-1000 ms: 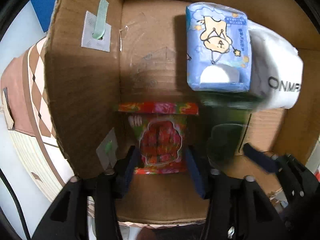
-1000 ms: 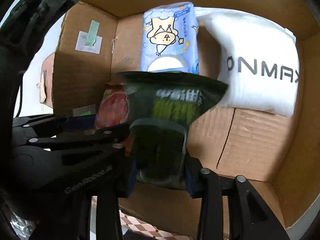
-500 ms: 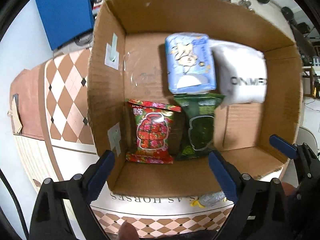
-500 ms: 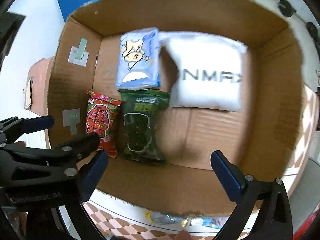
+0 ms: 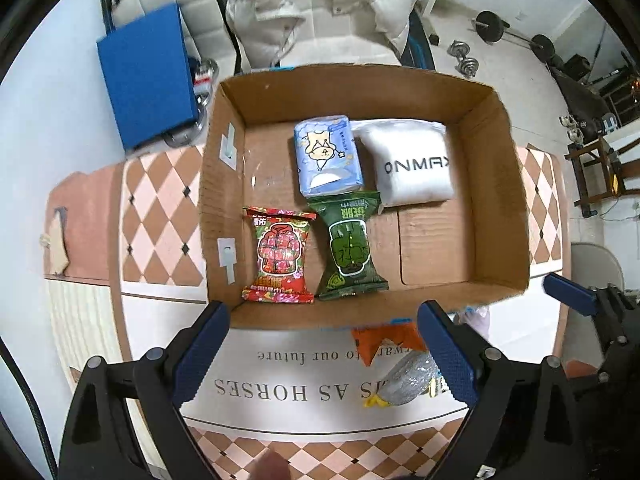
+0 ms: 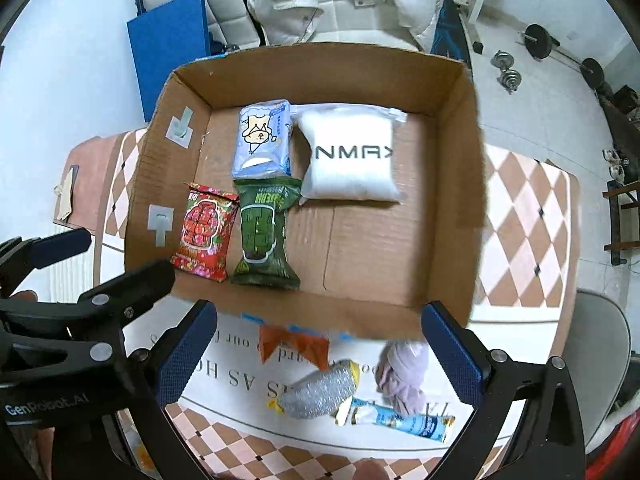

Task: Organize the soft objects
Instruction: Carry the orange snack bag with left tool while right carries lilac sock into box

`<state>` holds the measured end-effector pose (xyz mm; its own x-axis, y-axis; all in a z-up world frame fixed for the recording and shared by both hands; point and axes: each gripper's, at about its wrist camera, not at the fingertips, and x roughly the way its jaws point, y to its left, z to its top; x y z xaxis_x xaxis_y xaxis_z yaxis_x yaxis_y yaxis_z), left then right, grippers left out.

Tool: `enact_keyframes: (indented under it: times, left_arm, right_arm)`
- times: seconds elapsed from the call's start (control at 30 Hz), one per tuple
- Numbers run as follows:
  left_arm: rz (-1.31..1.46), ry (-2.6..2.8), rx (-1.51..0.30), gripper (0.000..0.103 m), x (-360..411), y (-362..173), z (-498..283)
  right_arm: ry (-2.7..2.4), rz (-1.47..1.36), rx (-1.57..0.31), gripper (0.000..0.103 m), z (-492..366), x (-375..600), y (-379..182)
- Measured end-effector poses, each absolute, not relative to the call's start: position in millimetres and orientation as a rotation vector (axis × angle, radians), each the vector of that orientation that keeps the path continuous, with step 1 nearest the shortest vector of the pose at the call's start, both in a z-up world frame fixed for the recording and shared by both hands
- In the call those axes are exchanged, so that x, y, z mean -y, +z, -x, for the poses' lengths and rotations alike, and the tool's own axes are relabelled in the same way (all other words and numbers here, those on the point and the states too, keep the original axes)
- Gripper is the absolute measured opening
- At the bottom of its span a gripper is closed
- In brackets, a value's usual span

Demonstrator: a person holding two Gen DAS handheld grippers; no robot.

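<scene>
Fingers of left gripper (image 5: 322,354) and right gripper (image 6: 318,352) now gape empty, backed out above cardboard box (image 5: 496,112). Red packet (image 5: 280,256) and green packet (image 5: 350,246), just released, lie mid-frame; loose items wait below.

Checkered table (image 6: 528,216) w/ cardboard box (image 6: 452,120); orange packet (image 6: 292,346), silver pouch (image 6: 320,394), lilac cloth (image 6: 404,372) in front.

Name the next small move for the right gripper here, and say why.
Probably lower the right gripper onto the silver pack just below it. Both grippers are open and empty, four packs already lie in the box, and loose items still sit on the table in front of it.
</scene>
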<state>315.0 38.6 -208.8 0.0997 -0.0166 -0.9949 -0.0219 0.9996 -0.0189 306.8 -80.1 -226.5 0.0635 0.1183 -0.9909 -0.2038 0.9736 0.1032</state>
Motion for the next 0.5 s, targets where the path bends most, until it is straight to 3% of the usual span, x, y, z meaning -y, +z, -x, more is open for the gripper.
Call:
enact_keyframes:
  times: [0.2,0.5]
  left_arm:
    - [0.034,0.019,-1.401,0.096,-30.4,-211.8,-260.8]
    - [0.229,-0.042,-1.661,0.096,-9.8,-320.8,-253.0]
  right_arm:
    - [0.211,0.019,-1.479,0.103,-261.0,128.4,-212.4]
    - [0.081,-0.120,-1.626,0.103,-211.0,204.4,-294.8]
